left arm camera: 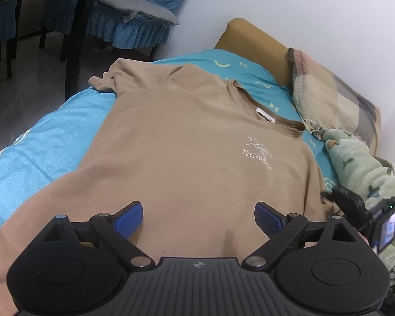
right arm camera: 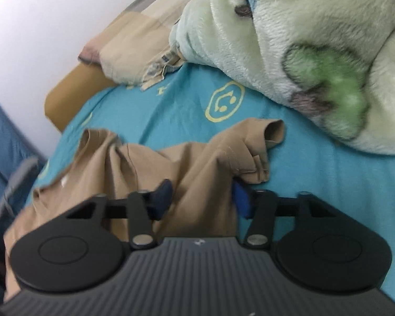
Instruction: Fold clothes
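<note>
Fleecy green blanket (right arm camera: 316, 39) and patchwork pillow (left arm camera: 329, 100) crowding tan cotton T-shirt (left arm camera: 184, 144), left gripper (left arm camera: 198, 217) spread wide, right gripper (right arm camera: 201, 197) pinching bunched sleeve (right arm camera: 223, 158).

blur: right view smeared | cut off: t-shirt (left arm camera: 187, 142) hem at btm edge | hidden: right gripper (right arm camera: 201, 197) pads' contact w/ cloth

Each hand-held gripper (left arm camera: 198, 217) (right arm camera: 201, 197) has a ribbed dark-grey body with a small star emblem, two round black discs, black linkage arms on silver pivot screws, and blue ridged pads (left arm camera: 267, 220).
</note>
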Available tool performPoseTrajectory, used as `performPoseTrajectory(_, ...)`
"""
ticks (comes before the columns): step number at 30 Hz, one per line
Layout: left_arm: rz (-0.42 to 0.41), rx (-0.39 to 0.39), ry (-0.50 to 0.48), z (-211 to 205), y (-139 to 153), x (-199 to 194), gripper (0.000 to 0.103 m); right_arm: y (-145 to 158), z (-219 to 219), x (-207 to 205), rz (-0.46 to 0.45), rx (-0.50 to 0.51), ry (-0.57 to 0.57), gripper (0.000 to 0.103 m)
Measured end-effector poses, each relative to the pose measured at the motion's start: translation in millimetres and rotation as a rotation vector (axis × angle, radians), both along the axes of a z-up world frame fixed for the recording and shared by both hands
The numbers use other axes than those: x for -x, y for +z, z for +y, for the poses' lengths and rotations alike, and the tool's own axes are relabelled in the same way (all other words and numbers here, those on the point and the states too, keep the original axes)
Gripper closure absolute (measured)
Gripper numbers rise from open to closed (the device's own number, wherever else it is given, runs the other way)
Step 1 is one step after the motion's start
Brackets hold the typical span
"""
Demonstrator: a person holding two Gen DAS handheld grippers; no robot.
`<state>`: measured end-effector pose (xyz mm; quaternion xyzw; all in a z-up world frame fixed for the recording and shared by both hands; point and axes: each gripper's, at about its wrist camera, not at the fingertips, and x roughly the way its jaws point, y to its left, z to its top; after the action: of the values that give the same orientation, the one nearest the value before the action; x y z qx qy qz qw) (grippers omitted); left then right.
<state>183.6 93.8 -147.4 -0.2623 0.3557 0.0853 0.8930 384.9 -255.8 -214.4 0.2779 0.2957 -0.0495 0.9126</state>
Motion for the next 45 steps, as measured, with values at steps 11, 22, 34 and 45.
performPoseTrajectory(11,0.029,-0.04,-0.043,-11,-3,10,0.01,10,-40,63,0.034,-0.087,-0.018,0.059)
performPoseTrajectory(22,0.032,-0.099,-0.086,-22,-9,10,0.01,-19,-53,27,-0.085,-0.177,0.053,0.059)
performPoseTrajectory(34,0.027,-0.167,-0.154,-40,-18,1,0.01,-6,-49,9,-0.089,-0.145,0.112,0.09)
performPoseTrajectory(45,-0.011,-0.076,-0.278,-49,-5,14,0.019,70,-85,74,-0.049,0.107,0.092,0.08)
